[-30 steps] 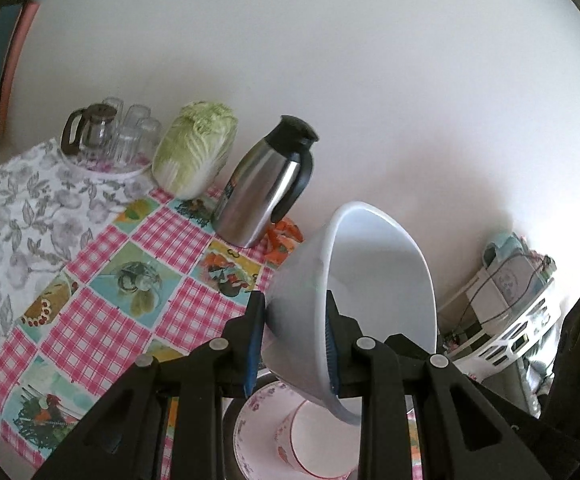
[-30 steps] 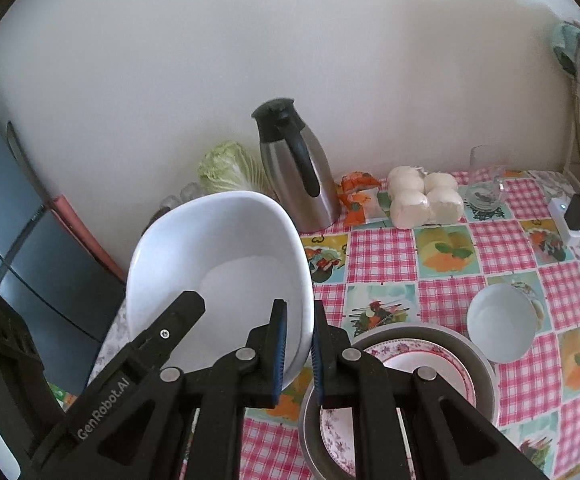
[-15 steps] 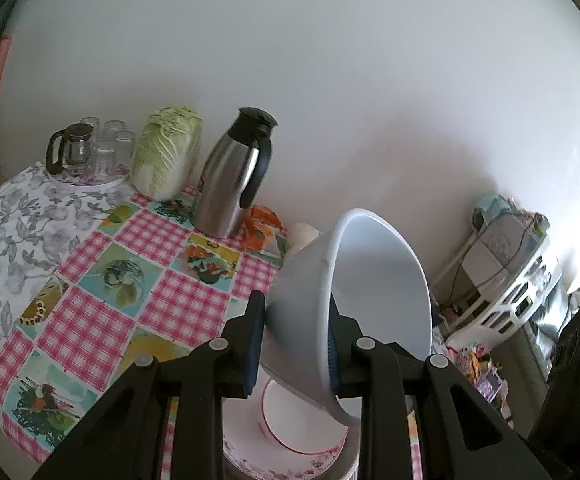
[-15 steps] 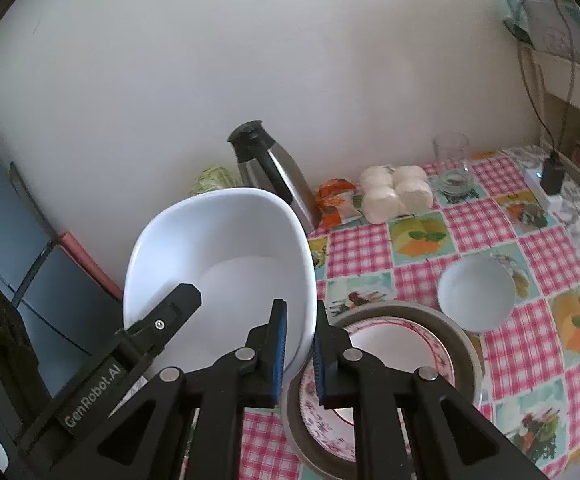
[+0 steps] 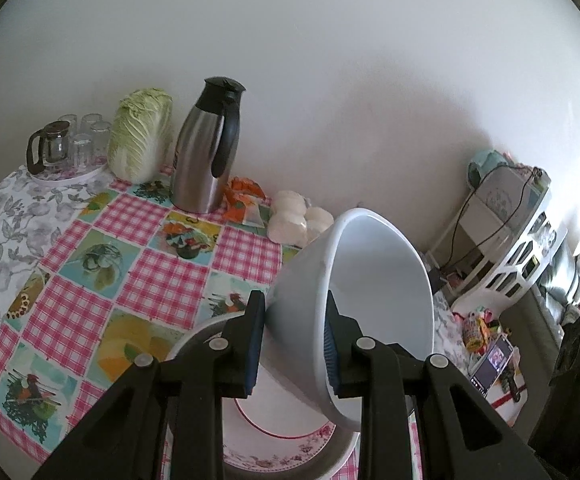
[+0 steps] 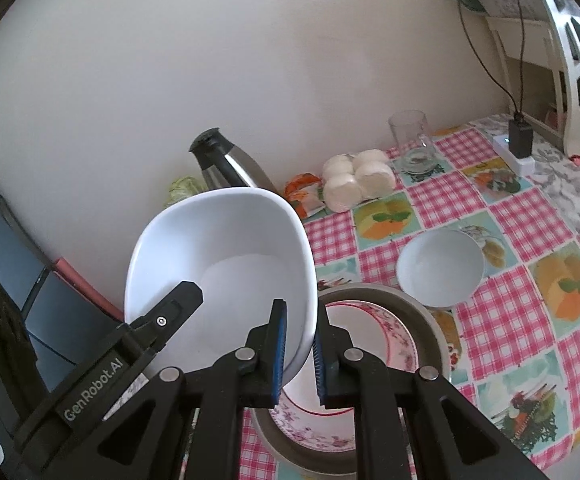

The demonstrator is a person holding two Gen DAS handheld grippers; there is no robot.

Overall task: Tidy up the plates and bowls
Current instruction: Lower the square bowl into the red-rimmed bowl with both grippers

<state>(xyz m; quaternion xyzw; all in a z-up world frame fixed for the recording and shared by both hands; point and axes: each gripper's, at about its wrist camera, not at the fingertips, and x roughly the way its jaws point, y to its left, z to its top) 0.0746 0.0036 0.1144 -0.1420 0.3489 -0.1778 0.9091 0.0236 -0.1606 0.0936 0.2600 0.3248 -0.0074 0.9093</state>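
A big white bowl (image 5: 370, 300) hangs tilted in the air, held from both sides. My left gripper (image 5: 294, 320) is shut on its wall on one side. My right gripper (image 6: 300, 336) is shut on the opposite rim of the white bowl (image 6: 225, 256). Just below the bowl lies a floral plate (image 6: 390, 344) inside a wide grey dish (image 6: 430, 320); the plate (image 5: 281, 444) also shows under my left fingers. A small white bowl (image 6: 440, 272) sits on the checked tablecloth to the right of the dish.
By the wall stand a steel thermos jug (image 5: 205, 152), a cabbage (image 5: 139, 132), a tray of glasses (image 5: 65, 148), white buns (image 5: 294, 220) and an orange packet (image 5: 245, 196). A drinking glass (image 6: 410, 132) and a power strip (image 6: 518, 152) are at the right. A white rack (image 5: 510, 256) stands beyond the table.
Both grippers have carried the big white bowl to the right along the table and a little lower, rolling as they went. It now hangs over the plate and grey dish.
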